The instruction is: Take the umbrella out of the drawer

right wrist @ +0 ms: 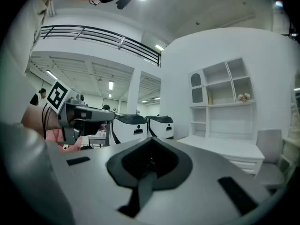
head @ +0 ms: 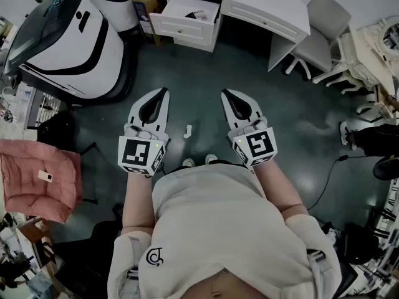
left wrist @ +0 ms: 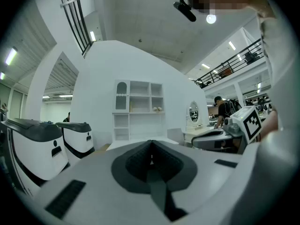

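Across floor [head: 199,73], at white desk [head: 262,11], drawer [head: 181,31] stands open, umbrella [head: 201,15] small dark shape inside. My left gripper [head: 161,97] and right gripper [head: 229,98] well apart from it, jaws together, nothing between.

I find the dark floor [head: 206,73] open from my position toward 12 o'clock, right up to the white desk [head: 262,11]. Its drawer [head: 184,33] stands pulled out at 12 o'clock, open to reach from above. At 10 o'clock a large white-and-black machine [head: 68,42] closes the left flank. At 2 o'clock a white chair [head: 318,39] stands beside the desk. A small white object [head: 188,131] lies on the floor just ahead. A cable [head: 327,179] trails at 4 o'clock, and a pink cushion [head: 31,173] occupies 8 o'clock.
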Tool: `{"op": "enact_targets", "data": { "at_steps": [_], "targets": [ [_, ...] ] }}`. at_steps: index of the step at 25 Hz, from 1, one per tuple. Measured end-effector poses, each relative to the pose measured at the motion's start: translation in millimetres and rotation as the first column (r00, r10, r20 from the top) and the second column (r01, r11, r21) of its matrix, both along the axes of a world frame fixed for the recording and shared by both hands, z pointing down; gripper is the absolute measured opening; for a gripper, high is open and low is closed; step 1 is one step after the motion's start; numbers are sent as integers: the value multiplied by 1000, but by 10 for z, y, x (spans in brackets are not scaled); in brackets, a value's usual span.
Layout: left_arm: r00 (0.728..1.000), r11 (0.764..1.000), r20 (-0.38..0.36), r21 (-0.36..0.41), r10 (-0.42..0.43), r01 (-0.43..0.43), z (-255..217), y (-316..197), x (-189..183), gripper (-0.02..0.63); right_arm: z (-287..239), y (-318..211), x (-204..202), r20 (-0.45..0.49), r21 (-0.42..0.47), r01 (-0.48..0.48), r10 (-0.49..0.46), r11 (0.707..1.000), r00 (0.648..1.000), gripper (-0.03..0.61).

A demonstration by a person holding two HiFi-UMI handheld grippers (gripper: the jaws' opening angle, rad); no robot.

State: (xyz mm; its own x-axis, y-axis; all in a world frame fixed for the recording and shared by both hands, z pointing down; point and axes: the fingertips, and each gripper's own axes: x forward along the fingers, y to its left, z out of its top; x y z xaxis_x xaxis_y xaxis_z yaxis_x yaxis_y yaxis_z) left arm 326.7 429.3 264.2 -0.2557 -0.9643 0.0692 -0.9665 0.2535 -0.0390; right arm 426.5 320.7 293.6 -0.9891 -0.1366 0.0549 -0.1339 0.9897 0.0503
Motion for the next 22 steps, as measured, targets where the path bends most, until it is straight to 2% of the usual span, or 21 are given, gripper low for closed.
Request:
{"op": "enact_targets", "data": {
  "at_steps": [7, 14, 18, 22],
  "targets": [
    [1000, 1000, 0, 5, 8, -8, 24, 78, -28, 11, 11, 95, -30, 2, 5, -6, 6, 1000, 1000, 5],
    [999, 999, -4, 4, 35, -35, 91, 250, -163, 11, 39, 232, -128, 14, -19, -58, 59, 998, 998, 5],
    [999, 999, -17, -3, 52, -52, 169, 337, -281, 11, 144, 329, -255, -5, -31, -72, 72, 997, 997, 6],
    [998, 999, -47, -4, 34, -34, 290, 360, -483, 11, 241, 362, -456, -26, -41, -58, 57, 997, 998, 6]
  ]
}}
